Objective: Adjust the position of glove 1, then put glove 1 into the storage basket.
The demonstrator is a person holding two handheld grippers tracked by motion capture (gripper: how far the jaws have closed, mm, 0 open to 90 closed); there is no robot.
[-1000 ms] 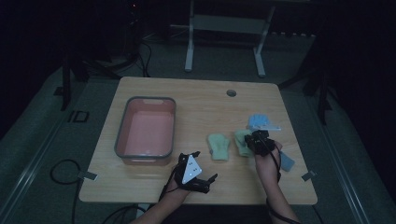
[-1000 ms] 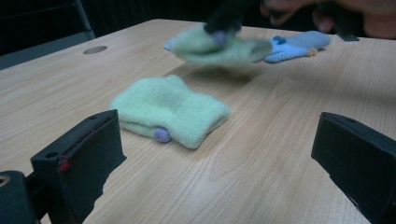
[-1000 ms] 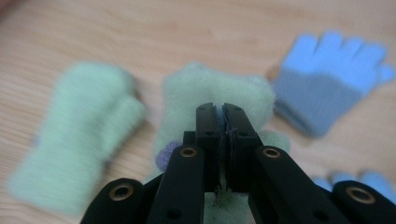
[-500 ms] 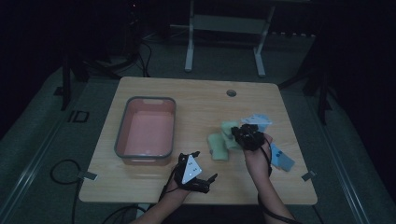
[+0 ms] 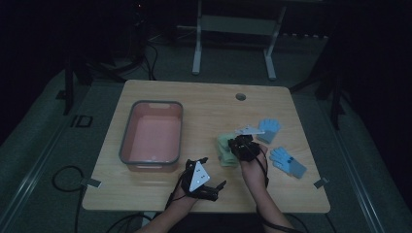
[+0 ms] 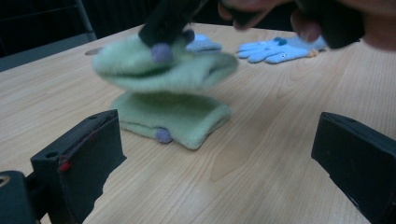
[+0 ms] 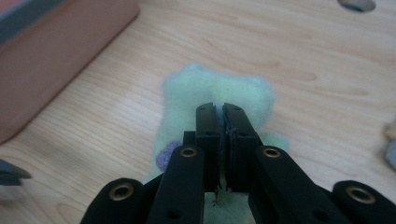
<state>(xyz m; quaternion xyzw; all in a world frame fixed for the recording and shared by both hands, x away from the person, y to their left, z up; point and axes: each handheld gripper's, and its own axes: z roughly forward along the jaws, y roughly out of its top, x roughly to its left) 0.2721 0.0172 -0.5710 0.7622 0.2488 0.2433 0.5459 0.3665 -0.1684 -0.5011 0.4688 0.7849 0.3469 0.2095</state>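
Right tool (image 5: 241, 144) is seen near the middle of the desk (image 5: 204, 102), its jaws pinched together on a green glove (image 6: 163, 65), which is lifted clear of the wood. In the right gripper view the jaws meet with the fabric caught between them, and the glove (image 7: 215, 98) hangs below, with a small purple patch at its edge. A second green glove (image 6: 173, 116) is laid flat on the desk directly under the raised one, a purple dot being visible on its near edge. In the high view the pair (image 5: 225, 149) is blended into one pale shape just left of the right tool, so the gap between them can hardly be judged there. Left tool (image 5: 204, 182) is held low near the front edge of the desk, its jaws spread wide with nothing between them, and it is pointed towards the green gloves. Two blue gloves are laid to the right: one (image 5: 268, 128) beyond the right tool, the other (image 5: 287, 162) nearer the right edge, well apart from each other. A pink tub (image 5: 151, 135) with a grey rim is set on the left half of the desk, apart from the gloves. A round hole (image 5: 240, 96) is seen in the desk towards the far edge.
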